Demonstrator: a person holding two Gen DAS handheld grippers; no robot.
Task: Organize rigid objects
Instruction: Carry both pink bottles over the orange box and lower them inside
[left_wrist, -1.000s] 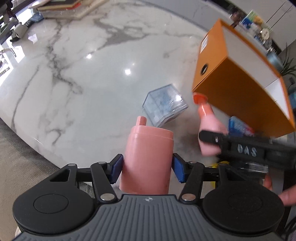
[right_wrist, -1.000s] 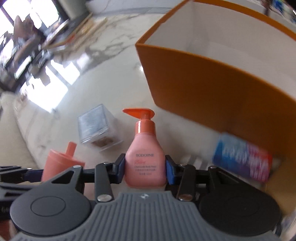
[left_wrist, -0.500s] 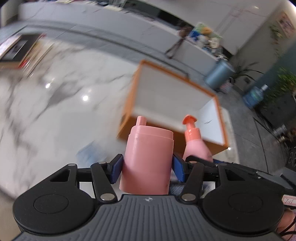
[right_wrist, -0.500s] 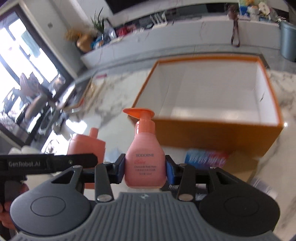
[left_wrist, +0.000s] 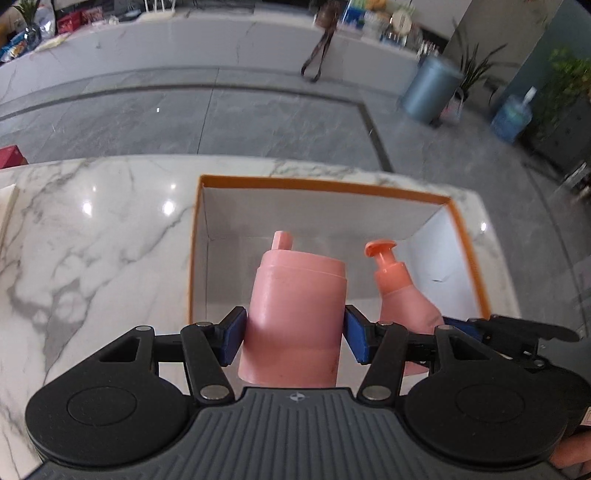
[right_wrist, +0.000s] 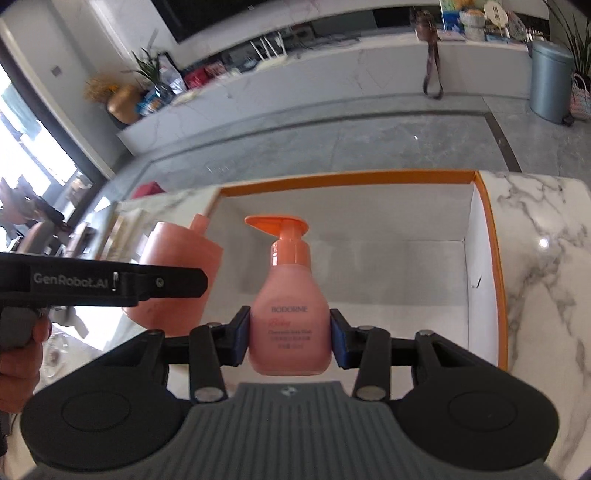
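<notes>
My left gripper is shut on a plain pink bottle with a small spout, held upright above the near wall of the orange box. My right gripper is shut on a pink pump bottle with an orange pump head, held upright over the same box. The box is open, with white inner walls and nothing showing inside. The pump bottle shows to the right of the pink bottle in the left wrist view; the pink bottle shows at the left in the right wrist view.
The box stands on a white marble table near its far edge. A grey tiled floor lies beyond, with a long white counter, a grey bin and plants. The left gripper's body crosses the right wrist view.
Both grippers have risen from the table beside the box to above its open top. The clear cube and blue packet have left the views. Both bottles stay gripped.
</notes>
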